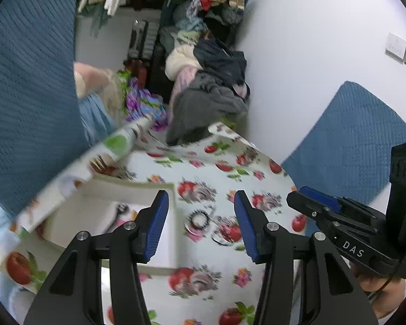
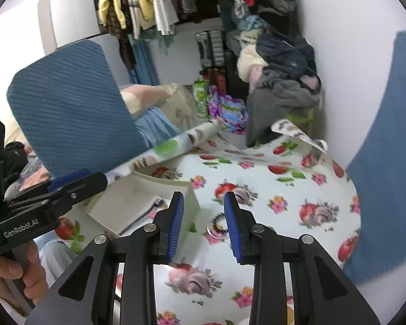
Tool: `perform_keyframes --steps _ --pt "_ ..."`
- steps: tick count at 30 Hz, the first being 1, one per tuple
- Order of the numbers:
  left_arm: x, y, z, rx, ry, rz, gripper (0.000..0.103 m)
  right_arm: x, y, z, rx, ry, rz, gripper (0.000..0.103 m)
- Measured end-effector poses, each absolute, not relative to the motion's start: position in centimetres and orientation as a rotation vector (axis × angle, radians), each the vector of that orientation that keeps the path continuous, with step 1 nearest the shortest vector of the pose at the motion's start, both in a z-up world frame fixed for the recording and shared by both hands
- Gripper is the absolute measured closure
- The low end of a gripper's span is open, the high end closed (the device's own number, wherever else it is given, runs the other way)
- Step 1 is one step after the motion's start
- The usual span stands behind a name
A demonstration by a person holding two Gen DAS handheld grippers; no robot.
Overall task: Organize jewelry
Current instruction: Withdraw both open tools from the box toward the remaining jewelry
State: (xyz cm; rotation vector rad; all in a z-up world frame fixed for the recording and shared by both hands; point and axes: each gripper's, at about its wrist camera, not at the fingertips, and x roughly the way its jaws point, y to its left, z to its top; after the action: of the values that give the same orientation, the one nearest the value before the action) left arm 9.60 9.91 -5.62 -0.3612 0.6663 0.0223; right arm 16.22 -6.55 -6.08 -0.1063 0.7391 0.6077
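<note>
A shallow white box [image 1: 165,264] lies open on the fruit-print tablecloth [image 1: 203,168], left of centre. Inside it rests a dark and silver jewelry piece [image 1: 121,208] with a thin strand. A dark beaded bracelet [image 1: 200,218] lies on the cloth just right of the box. My left gripper [image 1: 201,197] hovers above the bracelet and the box edge, jaws apart with nothing between them. In the right wrist view the box [image 2: 113,203], its piece [image 2: 159,203] and the bracelet [image 2: 216,220] show again. My right gripper [image 2: 203,197] is open and empty above them. Each gripper shows in the other's view [image 1: 308,196] [image 2: 78,181].
Blue chair backs stand at the left [image 1: 27,81] and right [image 1: 352,135] of the table. A heap of clothes [image 1: 211,89] lies beyond the far edge by the white wall. The cloth's far left edge is folded up [image 1: 116,140]. A hand [image 2: 10,276] holds the left gripper.
</note>
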Motion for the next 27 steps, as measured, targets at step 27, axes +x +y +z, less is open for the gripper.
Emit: perform_keyframes --steps 27 --pt "13.7 0.6 -15.5 -0.328 0.839 -0.134 0.052 17.8 -17.4 -19.0 -0.046 0.831 0.436 0.074"
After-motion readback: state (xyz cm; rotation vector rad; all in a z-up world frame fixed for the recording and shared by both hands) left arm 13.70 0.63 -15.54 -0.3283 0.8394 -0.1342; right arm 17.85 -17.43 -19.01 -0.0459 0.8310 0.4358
